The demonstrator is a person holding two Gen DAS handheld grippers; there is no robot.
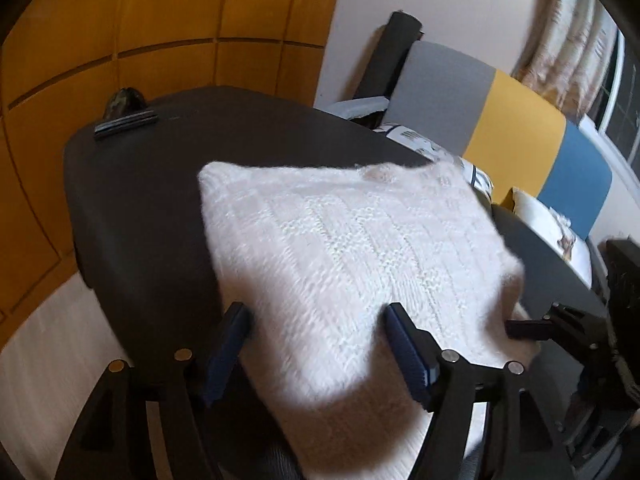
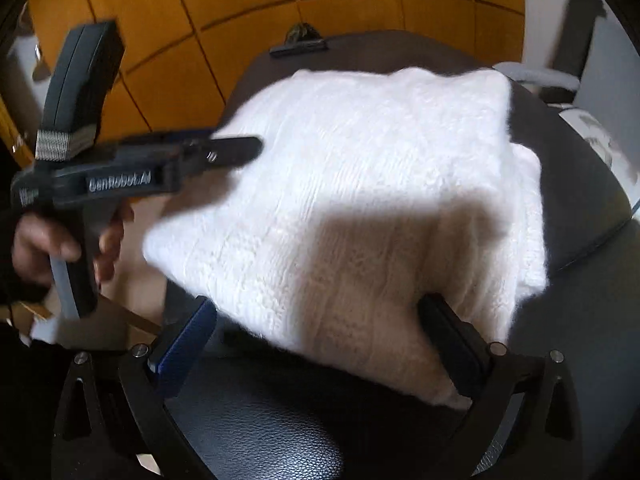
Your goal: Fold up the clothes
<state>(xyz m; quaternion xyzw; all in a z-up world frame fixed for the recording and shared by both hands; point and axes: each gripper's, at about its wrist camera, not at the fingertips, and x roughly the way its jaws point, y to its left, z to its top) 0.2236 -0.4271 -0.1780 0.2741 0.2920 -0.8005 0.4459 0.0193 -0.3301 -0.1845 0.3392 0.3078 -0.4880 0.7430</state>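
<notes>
The sweater (image 2: pixel 360 200) is white and fuzzy, and it lies folded into a thick square on the dark table (image 2: pixel 280 432), right in front of me.

My left gripper (image 1: pixel 316 344) is wide open. Its two blue fingers (image 1: pixel 408 356) stand on each side of the near edge of the sweater, but they do not squeeze it. My right gripper (image 2: pixel 316 340) is open wide too, with the near corner of the sweater between its fingers (image 2: pixel 188 340). It holds nothing. In the right view I can see my left hand (image 2: pixel 60 240) around the handle of the other gripper.

I think the folding is almost done, so now I should tidy up. A good way is to go slow, press the soft pile flat, and push the edges so they line up. One layer sticks out on the right side, so I would tuck that in. The wool is fluffy and could catch on my fingers, so I should not drag it.

Further back, at the far edge of the table, sits a small dark clip (image 1: pixel 126 122). Behind that is an orange wall (image 1: pixel 160 20).

I count one sweater, one table, two grippers, and one clip.
</notes>
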